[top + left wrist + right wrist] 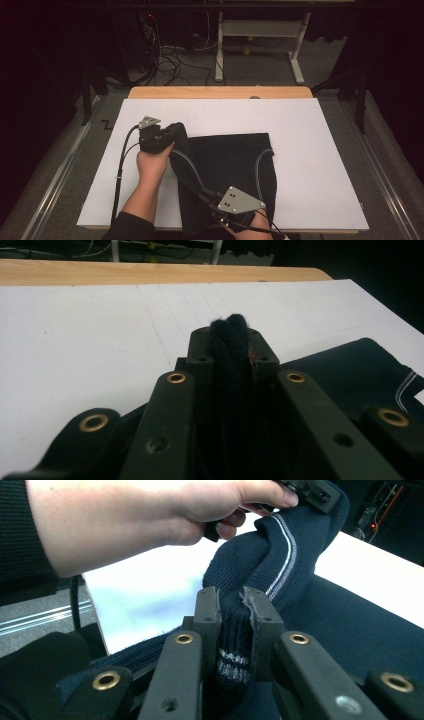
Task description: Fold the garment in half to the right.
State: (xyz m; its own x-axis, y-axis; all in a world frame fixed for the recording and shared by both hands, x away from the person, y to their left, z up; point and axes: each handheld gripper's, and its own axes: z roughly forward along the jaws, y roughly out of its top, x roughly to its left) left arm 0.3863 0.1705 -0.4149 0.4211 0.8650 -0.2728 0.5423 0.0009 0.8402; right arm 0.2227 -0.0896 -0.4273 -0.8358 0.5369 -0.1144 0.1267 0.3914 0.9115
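The dark knitted garment lies on the white board, near the middle and toward your near edge, with most of its body flat and one long part with pale stripes lifted off the surface between your two tools. Your left gripper is pressed together on a thick fold of that fabric at the far left end of the lifted part; in the left gripper view the fold sticks out above the jaws. Your right gripper, at the near edge, is clamped on the ribbed end with white stripes. I judge the knit to be soft, light and a little stretchy, so it will sag and fold under its own weight and will not slip easily; it is best to hold it at thick edges such as a cuff or seam, as you do now. The board is smooth and rests on a wooden table. Beyond it the room is dark, with cables on the grey floor and a white table frame.
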